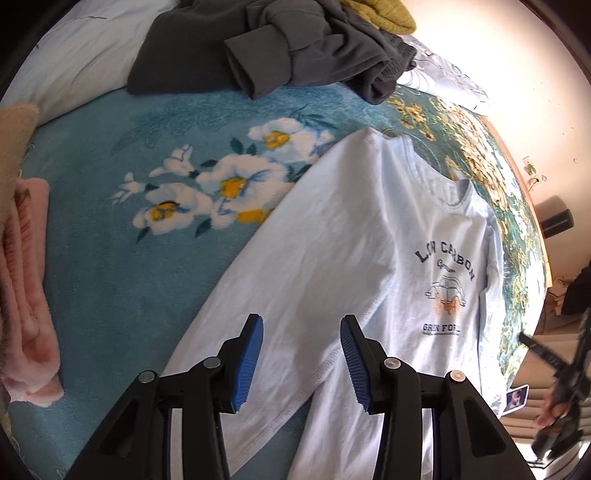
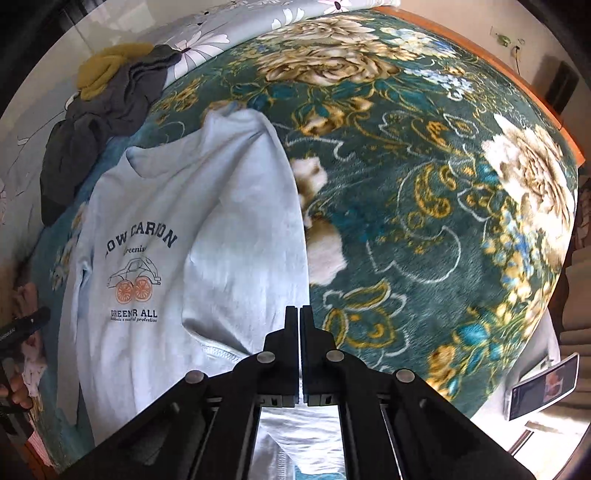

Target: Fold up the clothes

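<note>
My left tool (image 1: 302,363) hangs with its blue pads (image 1: 248,363) spread wide over the shirt (image 1: 332,236), nothing between them. The shirt lies print side up on the bed's blanket (image 1: 110,266), its collar pointing away from me, one side folded inward with a stitched hem running under this tool. My right tool (image 2: 299,314) has its fingers pressed together at the shirt's near right edge; pale fabric shows beneath the frame, but I cannot tell whether any is pinched between the tips.

Left of the shirt sits a pink folded towel (image 1: 26,306). Beyond the collar, a heap of dark grey clothes (image 1: 266,51) with something mustard-yellow (image 1: 380,14) behind it lies apart from the shirt. The green floral blanket (image 2: 424,184) to the right lies bare. A small photo card (image 2: 543,387) rests near the bed's edge.
</note>
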Available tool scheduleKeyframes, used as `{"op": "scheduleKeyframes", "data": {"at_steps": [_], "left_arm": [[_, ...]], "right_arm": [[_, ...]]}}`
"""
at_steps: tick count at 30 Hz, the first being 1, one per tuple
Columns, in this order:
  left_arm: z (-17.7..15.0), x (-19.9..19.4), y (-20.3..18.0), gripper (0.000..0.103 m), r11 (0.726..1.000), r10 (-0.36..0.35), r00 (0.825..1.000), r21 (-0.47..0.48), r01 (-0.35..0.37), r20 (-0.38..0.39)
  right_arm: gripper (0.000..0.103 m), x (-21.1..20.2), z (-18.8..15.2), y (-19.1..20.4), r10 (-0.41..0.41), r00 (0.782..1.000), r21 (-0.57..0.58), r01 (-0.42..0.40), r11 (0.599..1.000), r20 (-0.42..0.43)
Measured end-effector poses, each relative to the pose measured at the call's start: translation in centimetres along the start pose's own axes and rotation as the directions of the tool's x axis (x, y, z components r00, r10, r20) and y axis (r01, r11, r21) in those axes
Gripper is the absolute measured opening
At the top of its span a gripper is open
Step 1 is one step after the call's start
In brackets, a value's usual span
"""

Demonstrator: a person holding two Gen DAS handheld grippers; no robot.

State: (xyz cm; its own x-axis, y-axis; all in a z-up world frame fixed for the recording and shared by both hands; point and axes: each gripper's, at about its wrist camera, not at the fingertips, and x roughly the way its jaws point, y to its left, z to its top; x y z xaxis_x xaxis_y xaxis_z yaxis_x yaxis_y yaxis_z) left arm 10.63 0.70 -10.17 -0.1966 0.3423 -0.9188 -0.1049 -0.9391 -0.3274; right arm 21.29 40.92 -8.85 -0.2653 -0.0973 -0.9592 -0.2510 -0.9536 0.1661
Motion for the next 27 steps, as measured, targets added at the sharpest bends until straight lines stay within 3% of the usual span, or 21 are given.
{"op": "scheduleKeyframes", "data": {"at_steps": [4, 6, 7, 8, 12, 16, 17, 19, 22, 24, 27], "left_arm": [[0.2, 0.7, -0.1, 0.047, 1.0, 0.0, 1.0, -0.009, 0.0, -0.013], [0.3, 1.0, -0.4, 0.047, 1.0, -0.011, 1.0, -0.005, 0.011, -0.02], [0.4, 1.0, -0.6, 0.047, 1.0, -0.014, 1.0, 0.002, 0.014, -0.021], [0.4, 1.0, -0.8, 0.047, 1.0, -0.015, 1.0, 0.011, 0.015, -0.021], [0.5, 0.9, -0.6, 0.047, 1.0, -0.014, 1.0, 0.01, 0.014, -0.017], [0.7, 1.2, 0.1, 0.047, 1.0, -0.002, 1.0, -0.013, 0.002, -0.022], [0.7, 1.2, 0.3, 0.047, 1.0, 0.0, 1.0, -0.018, -0.001, -0.025], [0.7, 1.5, 0.4, 0.047, 1.0, 0.002, 1.0, -0.025, -0.003, -0.029], [0.9, 1.7, 0.4, 0.047, 1.0, 0.0, 1.0, -0.027, -0.001, -0.029], [1.0, 1.7, 0.4, 0.048, 1.0, -0.002, 1.0, -0.024, 0.001, -0.027], [1.3, 1.8, 0.4, 0.047, 1.0, -0.005, 1.0, -0.023, 0.004, -0.023]], "right_arm": [[0.005, 0.3, 0.2, 1.3, 0.015, 1.0, -0.044, -0.015, 0.999, -0.011], [0.025, 0.5, 0.3, 1.9, 0.022, 1.0, -0.067, -0.023, 0.998, -0.017], [0.041, 0.6, 0.3, 2.3, 0.025, 0.999, -0.078, -0.027, 0.997, -0.019], [0.044, 0.7, 0.3, 2.6, 0.029, 0.999, -0.089, -0.031, 0.996, -0.022], [0.044, 1.9, -0.2, 4.3, 0.039, 0.998, -0.117, -0.044, 0.992, -0.049], [0.041, 3.0, -1.1, 5.4, -0.053, 0.997, -0.172, 0.043, 0.984, -0.054], [0.024, 3.1, -1.3, 5.5, -0.075, 0.996, -0.183, 0.065, 0.981, -0.049], [0.005, 2.7, -1.4, 4.8, -0.111, 0.993, -0.182, 0.103, 0.978, -0.032], [0.005, 1.4, -0.9, 3.3, -0.162, 0.987, -0.166, 0.161, 0.973, 0.007], [0.004, 0.0, 0.1, 1.8, -0.243, 0.968, -0.153, 0.25, 0.956, 0.06], [0.004, -3.0, 2.8, -1.2, -0.361, 0.921, -0.085, 0.375, 0.923, 0.145]]}}
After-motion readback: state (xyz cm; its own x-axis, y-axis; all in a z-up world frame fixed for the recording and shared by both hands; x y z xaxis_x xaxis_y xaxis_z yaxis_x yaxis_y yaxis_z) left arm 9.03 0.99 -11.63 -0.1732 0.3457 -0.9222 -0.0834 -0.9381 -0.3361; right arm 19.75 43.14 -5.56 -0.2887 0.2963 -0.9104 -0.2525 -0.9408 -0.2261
